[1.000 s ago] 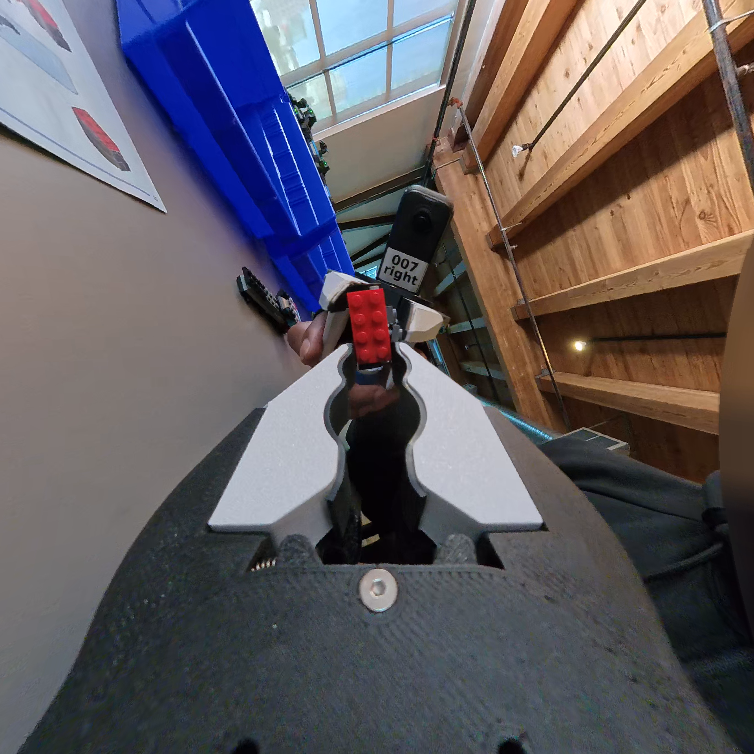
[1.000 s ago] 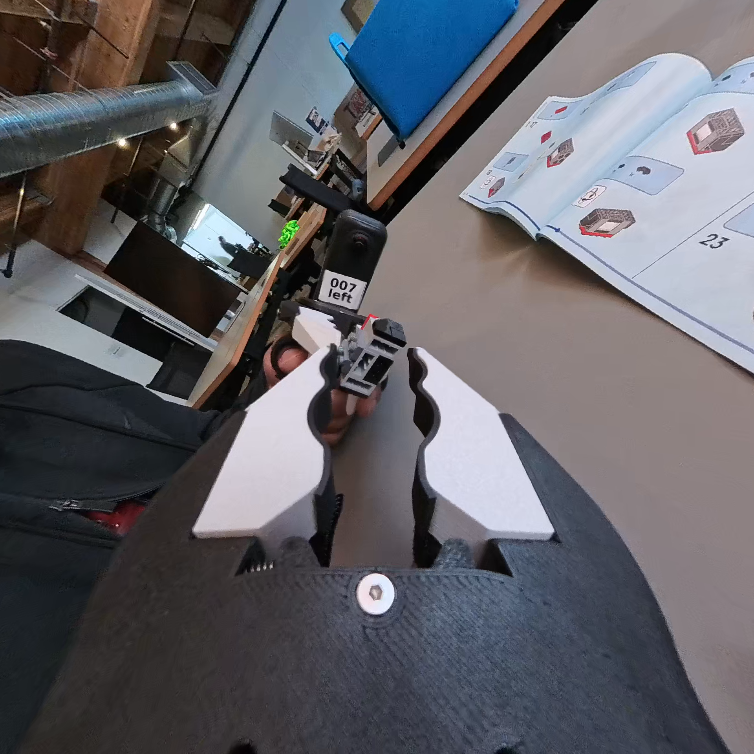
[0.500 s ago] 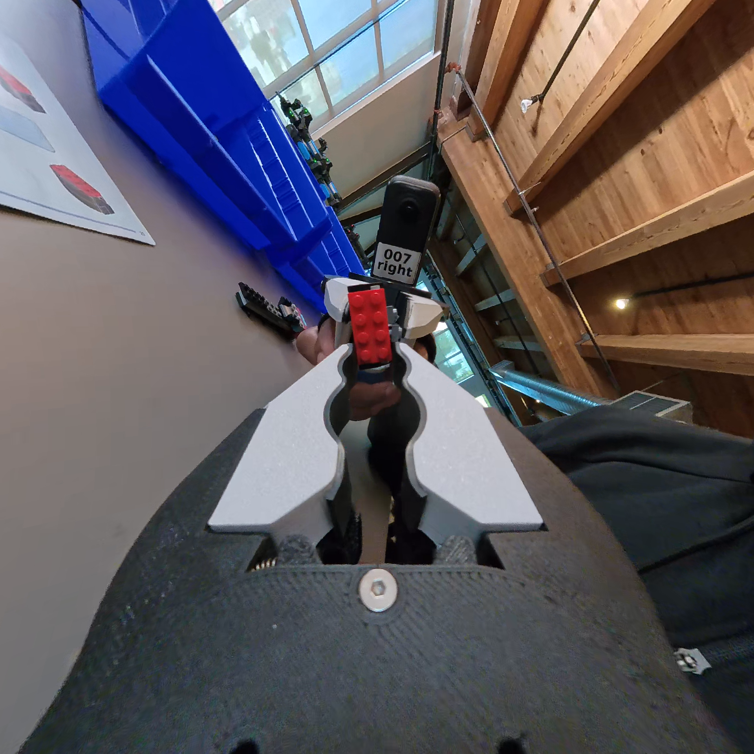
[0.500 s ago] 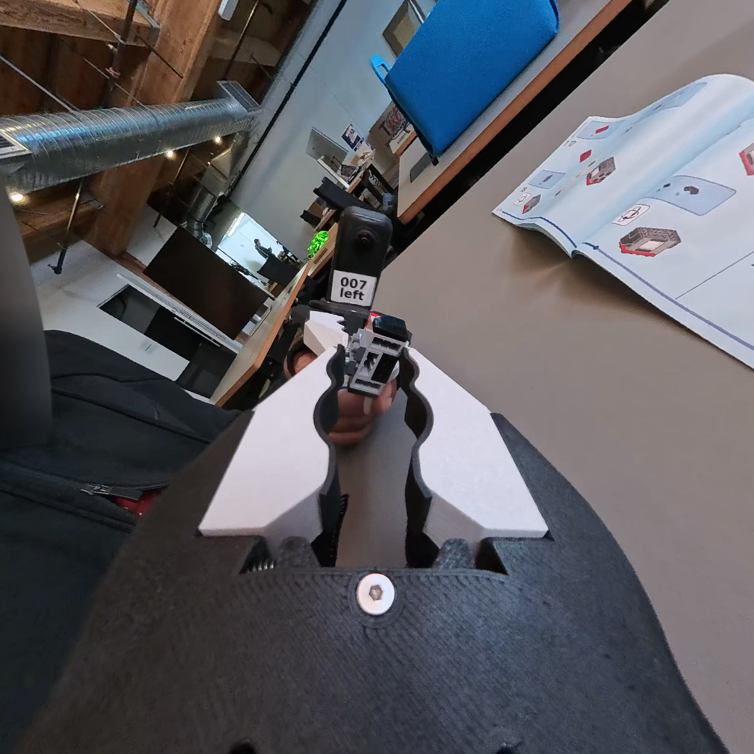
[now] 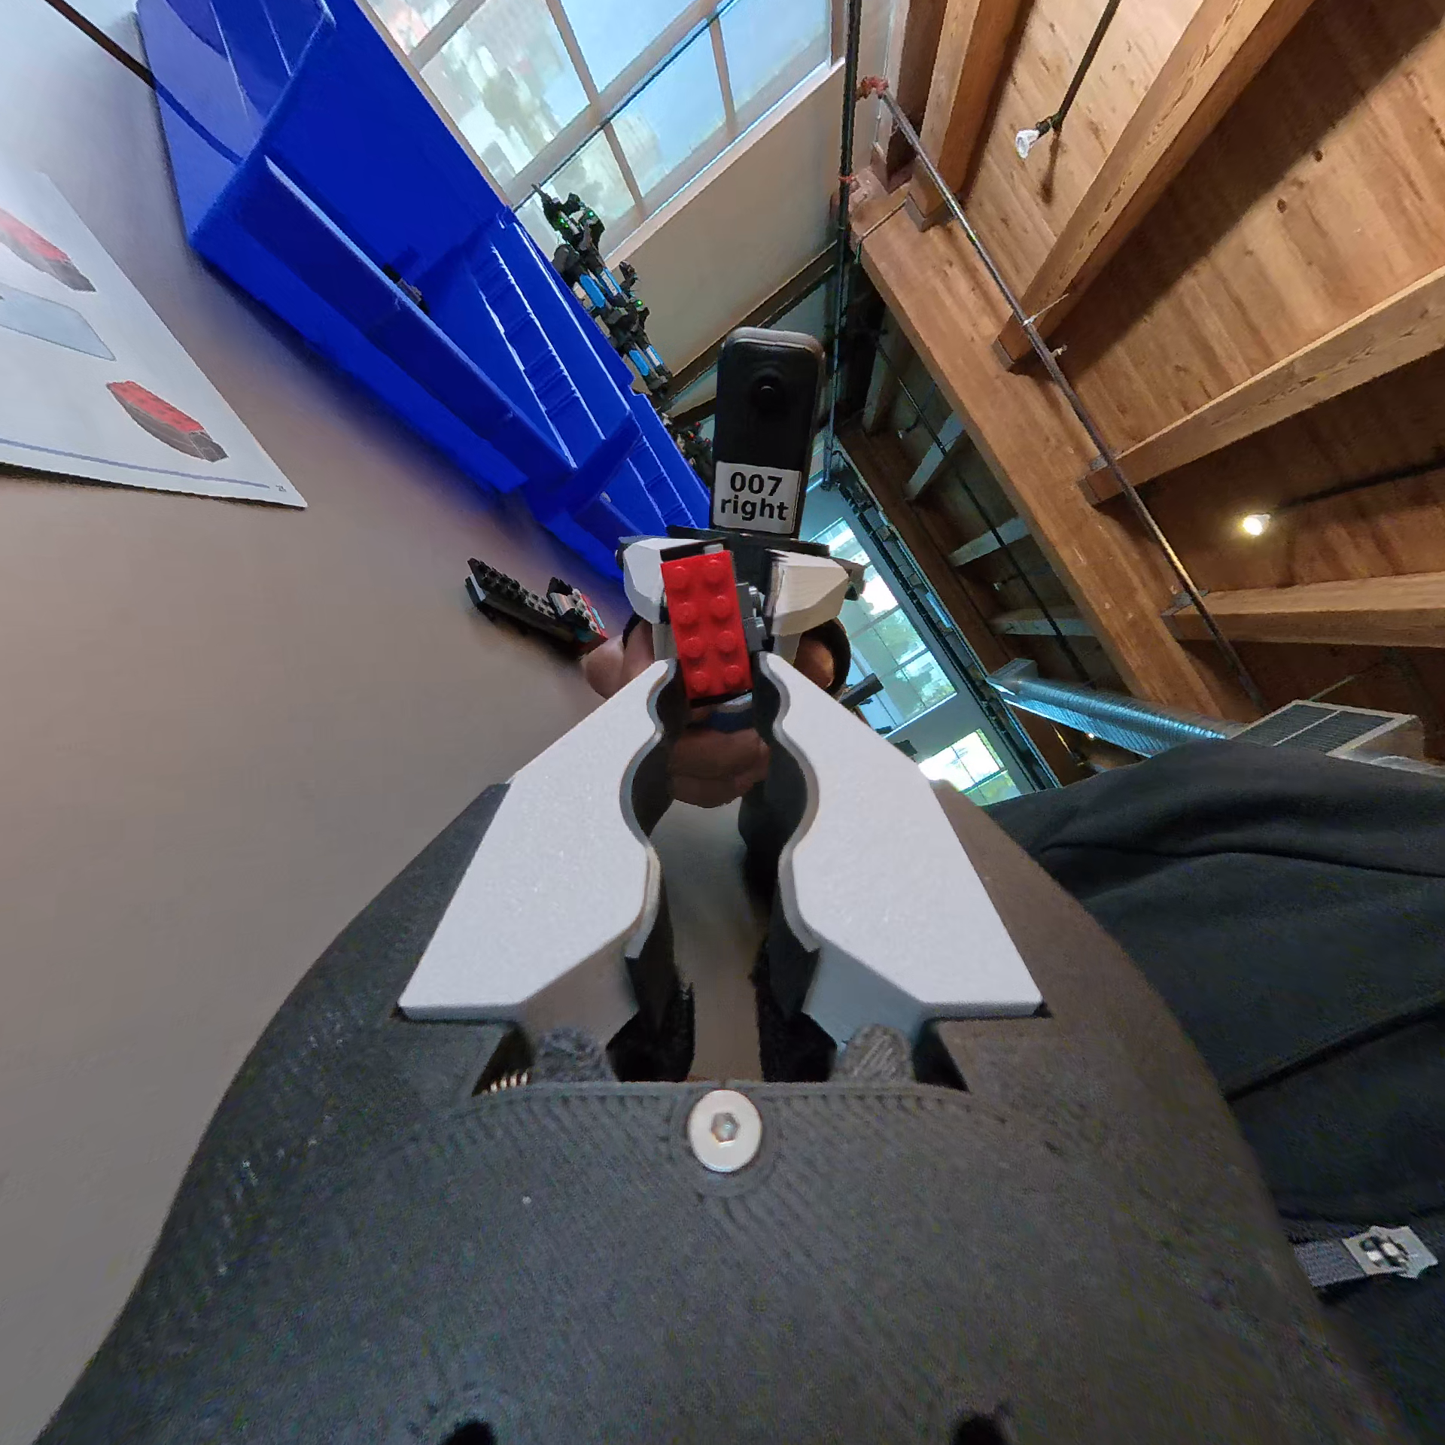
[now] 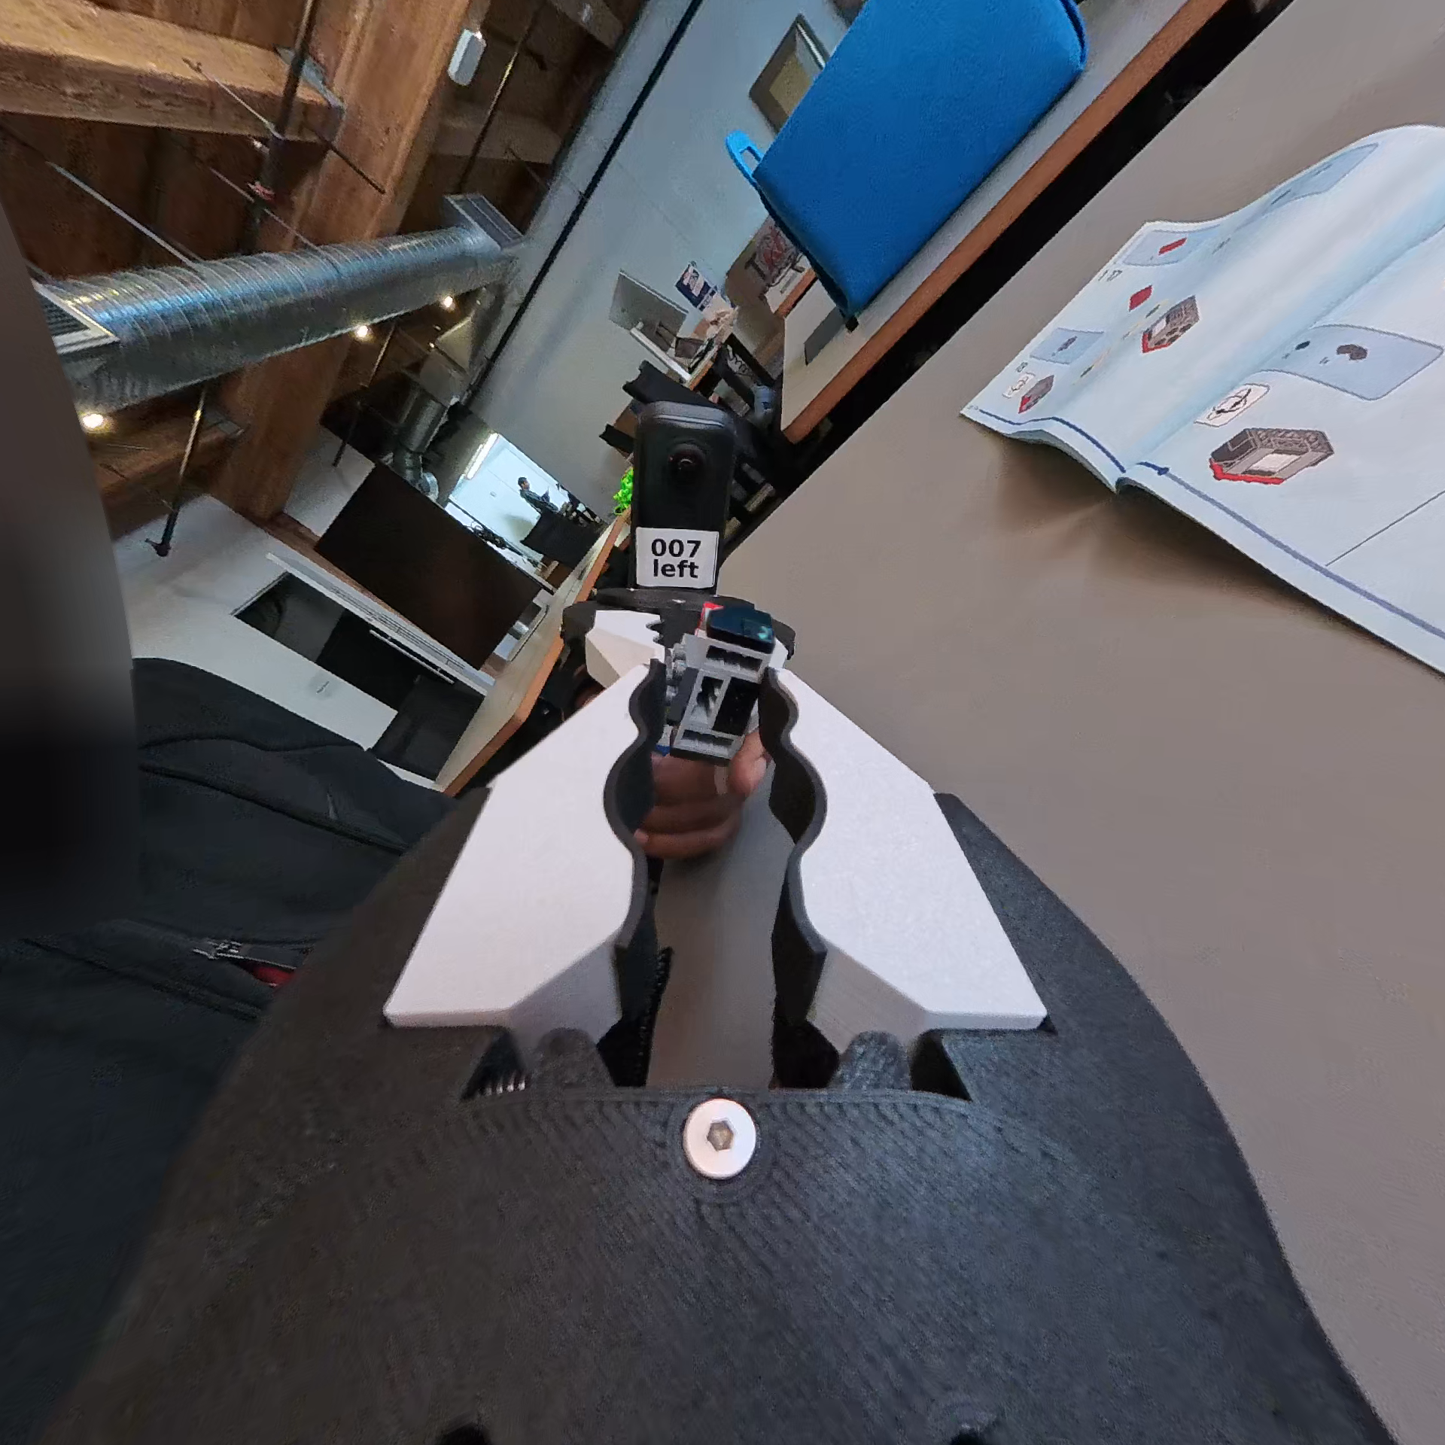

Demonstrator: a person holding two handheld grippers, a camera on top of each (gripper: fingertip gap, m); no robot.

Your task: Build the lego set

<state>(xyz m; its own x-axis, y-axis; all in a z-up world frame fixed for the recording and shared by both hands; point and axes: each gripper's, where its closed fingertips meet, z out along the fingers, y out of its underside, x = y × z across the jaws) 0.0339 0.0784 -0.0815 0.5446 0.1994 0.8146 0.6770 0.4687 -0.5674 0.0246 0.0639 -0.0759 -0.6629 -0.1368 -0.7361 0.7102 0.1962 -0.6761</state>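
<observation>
A small lego assembly is held in the air between both grippers, which face each other. In the left wrist view it shows a red studded brick (image 5: 708, 633) on top. In the right wrist view it shows its grey and black underside (image 6: 719, 696). My left gripper (image 5: 713, 676) is shut on one end. My right gripper (image 6: 713, 672) is shut on the other end. The right gripper's white fingers (image 5: 809, 598) show behind the red brick. One left gripper finger (image 6: 618, 649) shows behind the grey part.
A black lego piece (image 5: 532, 602) lies on the brown table (image 5: 195, 704) near a row of blue bins (image 5: 375, 258). An open instruction booklet (image 6: 1267, 406) lies on the table, its corner in the left wrist view (image 5: 102, 375). A person's dark jacket (image 5: 1251, 899) is close by. The grippers are tip to tip, or close to it.
My right gripper was open around the assembly and has shut on it. The left gripper has kept its hold. Both grippers have tilted a little.
</observation>
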